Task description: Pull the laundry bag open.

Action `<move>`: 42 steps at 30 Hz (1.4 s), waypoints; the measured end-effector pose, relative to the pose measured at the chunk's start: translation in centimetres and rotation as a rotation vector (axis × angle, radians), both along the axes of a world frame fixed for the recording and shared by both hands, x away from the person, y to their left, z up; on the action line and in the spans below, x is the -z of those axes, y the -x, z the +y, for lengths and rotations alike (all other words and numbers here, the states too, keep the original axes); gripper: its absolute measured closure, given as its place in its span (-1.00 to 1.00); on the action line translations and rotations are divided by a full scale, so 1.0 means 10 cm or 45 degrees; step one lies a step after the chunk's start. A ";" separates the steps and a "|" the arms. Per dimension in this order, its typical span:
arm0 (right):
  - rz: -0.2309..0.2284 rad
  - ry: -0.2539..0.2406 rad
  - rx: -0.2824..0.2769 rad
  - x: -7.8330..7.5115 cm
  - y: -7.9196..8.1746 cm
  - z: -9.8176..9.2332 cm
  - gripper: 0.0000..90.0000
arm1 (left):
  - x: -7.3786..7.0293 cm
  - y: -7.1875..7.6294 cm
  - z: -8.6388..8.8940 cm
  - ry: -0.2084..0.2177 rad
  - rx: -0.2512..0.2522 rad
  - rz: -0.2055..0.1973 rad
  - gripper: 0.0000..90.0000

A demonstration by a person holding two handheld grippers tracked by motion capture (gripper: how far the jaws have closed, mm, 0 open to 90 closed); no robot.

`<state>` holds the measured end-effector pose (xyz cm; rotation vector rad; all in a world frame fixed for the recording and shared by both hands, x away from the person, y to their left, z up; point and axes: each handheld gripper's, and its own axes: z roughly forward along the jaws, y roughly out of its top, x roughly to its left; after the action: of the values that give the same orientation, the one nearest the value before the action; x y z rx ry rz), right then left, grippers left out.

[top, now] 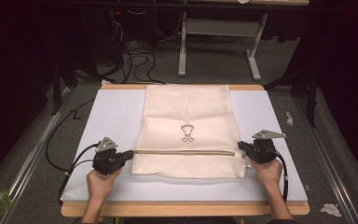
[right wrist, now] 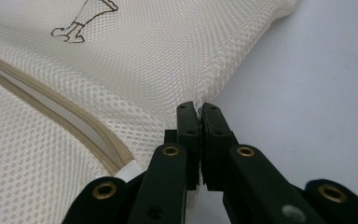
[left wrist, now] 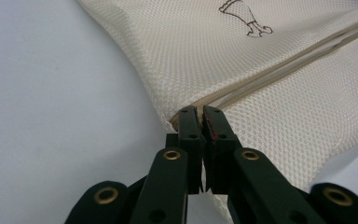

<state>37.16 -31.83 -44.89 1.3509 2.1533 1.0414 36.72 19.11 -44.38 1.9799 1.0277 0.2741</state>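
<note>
Though wordless, mesh bag (top: 186, 112) bears an outline figure (top: 187, 132).

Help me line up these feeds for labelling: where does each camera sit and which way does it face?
High view: above the near table edge, looking forward and down on the mesh bag; both hands, left gripper, right gripper.
Left gripper view: rides that gripper, along shut jaws pinching the bag's edge by the zipper.
Right gripper view: same, at the opposite edge.
Both share the printed figure.
</note>
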 end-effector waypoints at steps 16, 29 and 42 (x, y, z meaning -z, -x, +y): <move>0.072 0.002 -0.022 0.10 -0.03 -0.01 0.83 | 0.02 -0.03 -0.02 0.019 0.007 0.059 0.92; 0.011 0.004 -0.006 0.04 0.04 0.00 0.48 | 0.01 -0.04 -0.08 0.091 -0.005 -0.014 0.52; -0.095 -0.058 0.057 -0.11 0.13 -0.11 0.40 | -0.13 -0.02 0.01 0.111 -0.079 -0.155 0.17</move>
<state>35.90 -32.95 -43.76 1.3529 2.0480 1.1116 36.96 19.21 -43.06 1.8326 1.0073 0.3726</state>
